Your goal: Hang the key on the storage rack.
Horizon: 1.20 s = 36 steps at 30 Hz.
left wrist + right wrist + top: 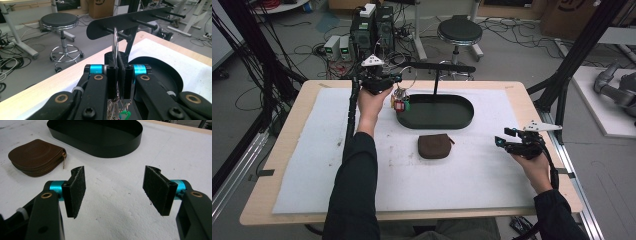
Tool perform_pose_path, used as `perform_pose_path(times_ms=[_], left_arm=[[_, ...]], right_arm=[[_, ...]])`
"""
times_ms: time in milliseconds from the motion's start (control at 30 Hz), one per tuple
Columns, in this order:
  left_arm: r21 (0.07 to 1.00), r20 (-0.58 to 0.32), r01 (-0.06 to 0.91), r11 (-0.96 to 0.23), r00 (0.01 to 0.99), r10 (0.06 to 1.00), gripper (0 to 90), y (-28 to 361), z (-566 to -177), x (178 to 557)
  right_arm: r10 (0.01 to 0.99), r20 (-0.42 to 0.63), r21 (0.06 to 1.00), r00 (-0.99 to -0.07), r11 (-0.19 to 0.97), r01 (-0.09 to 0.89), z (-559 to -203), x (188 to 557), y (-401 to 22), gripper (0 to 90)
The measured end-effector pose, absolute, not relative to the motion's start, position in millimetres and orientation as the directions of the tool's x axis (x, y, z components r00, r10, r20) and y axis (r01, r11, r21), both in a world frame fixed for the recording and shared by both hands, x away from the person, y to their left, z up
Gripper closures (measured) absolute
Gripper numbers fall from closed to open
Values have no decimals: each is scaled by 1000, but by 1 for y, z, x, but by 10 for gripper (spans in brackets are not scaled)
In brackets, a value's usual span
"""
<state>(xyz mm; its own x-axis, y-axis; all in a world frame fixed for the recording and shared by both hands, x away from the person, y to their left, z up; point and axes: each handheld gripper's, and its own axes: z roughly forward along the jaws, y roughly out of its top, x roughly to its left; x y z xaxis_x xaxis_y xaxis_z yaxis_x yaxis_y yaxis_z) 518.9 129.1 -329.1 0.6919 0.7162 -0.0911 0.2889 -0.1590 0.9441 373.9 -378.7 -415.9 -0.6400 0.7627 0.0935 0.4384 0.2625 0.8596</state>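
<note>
Silvery metal forms the large key ring (115, 41), which stands upright between the left tongs (117, 72); their two black jaws are pressed together on its lower arc, so the ring is clamped there. In the left gripper view its top rises just in front of the black rack bar with pegs (130, 21), close to one peg, though whether it touches the peg cannot be told. Below the jaws hangs a bunch of keys with red and green tags (400, 101), seen from the high view dangling over the near left rim of the black oval tray (462, 120), which carries the rack's post. Nearer the person, a brown zipped leather pouch (434, 146) lies on the white mat (302, 165) that covers the wooden tabletop (292, 120), just apart from the tray. The right tongs (115, 192) are well away at the right side of the mat, jaws standing wide apart with nothing between them, pointing towards pouch and tray. A black round stool (459, 31) stands on the floor beyond.
</note>
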Motion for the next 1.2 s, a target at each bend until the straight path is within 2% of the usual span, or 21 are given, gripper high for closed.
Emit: perform_pose_path(times_ms=[300, 600, 933, 1200], left_arm=[[942, -85, 291, -165, 684, 725, 863, 128, -332, 519], [944, -64, 283, -168, 659, 750, 814, 131, -332, 514], [939, 23, 246, -241, 653, 757, 486, 135, -321, 486], [953, 21, 201, -226, 701, 713, 410, 146, -317, 443]], right_arm=[[762, 93, 860, -641, 263, 438, -416, 374, -379, 356], [760, 89, 860, -644, 268, 435, -416, 374, -378, 356], [759, 87, 858, -645, 272, 435, -416, 374, -378, 356], [760, 81, 857, -645, 278, 434, -416, 373, -376, 353]])
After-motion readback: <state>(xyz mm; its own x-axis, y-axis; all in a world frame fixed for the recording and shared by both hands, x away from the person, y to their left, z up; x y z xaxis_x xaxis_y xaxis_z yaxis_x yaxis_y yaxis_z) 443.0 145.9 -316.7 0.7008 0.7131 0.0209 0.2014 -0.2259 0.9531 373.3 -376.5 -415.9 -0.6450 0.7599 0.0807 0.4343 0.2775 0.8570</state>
